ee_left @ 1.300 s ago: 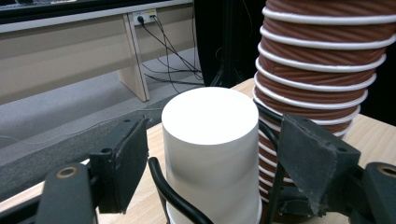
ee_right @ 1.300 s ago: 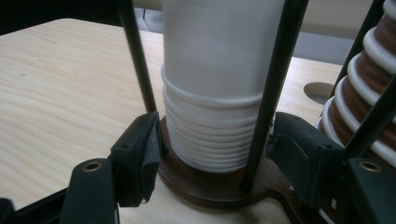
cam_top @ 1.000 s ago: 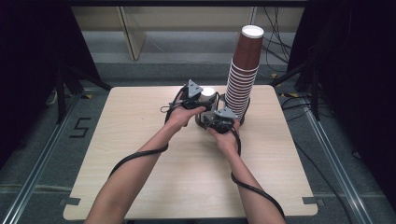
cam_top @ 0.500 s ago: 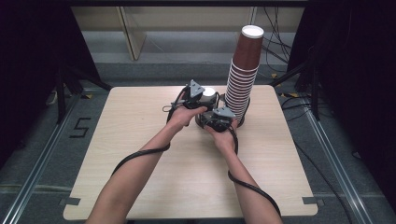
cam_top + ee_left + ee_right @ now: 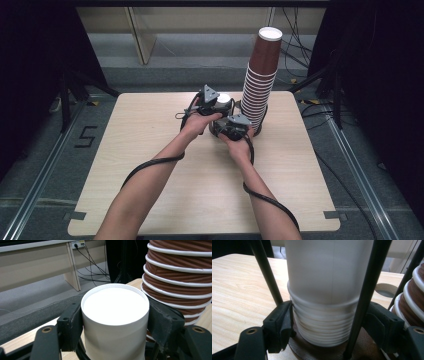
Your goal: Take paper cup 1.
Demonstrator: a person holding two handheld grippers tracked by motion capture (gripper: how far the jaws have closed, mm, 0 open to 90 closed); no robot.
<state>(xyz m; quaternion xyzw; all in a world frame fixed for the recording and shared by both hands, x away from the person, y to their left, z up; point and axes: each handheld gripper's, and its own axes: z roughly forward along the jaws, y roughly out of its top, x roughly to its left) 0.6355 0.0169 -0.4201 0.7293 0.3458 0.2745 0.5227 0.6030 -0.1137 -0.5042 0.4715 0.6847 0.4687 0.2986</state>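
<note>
A short stack of upturned white cups [image 5: 223,98] stands near the table's back middle, on a dark round base [image 5: 319,352] with thin black rods [image 5: 265,272] around it. My left gripper [image 5: 115,320] is shut on the top white cup [image 5: 115,305], one jaw pressed against each side. My right gripper [image 5: 328,325] sits lower, its jaws closed against the ringed rims of the white cup stack [image 5: 324,322]. In the high view the left gripper [image 5: 215,102] is behind the stack and the right gripper [image 5: 231,125] in front of it.
A tall tower of upturned brown ribbed cups [image 5: 260,85] rises right beside the white stack, close to both grippers [image 5: 180,277] [image 5: 412,297]. The light wooden table [image 5: 150,150] has open room to the left and front. Dark floor and cables lie beyond its edges.
</note>
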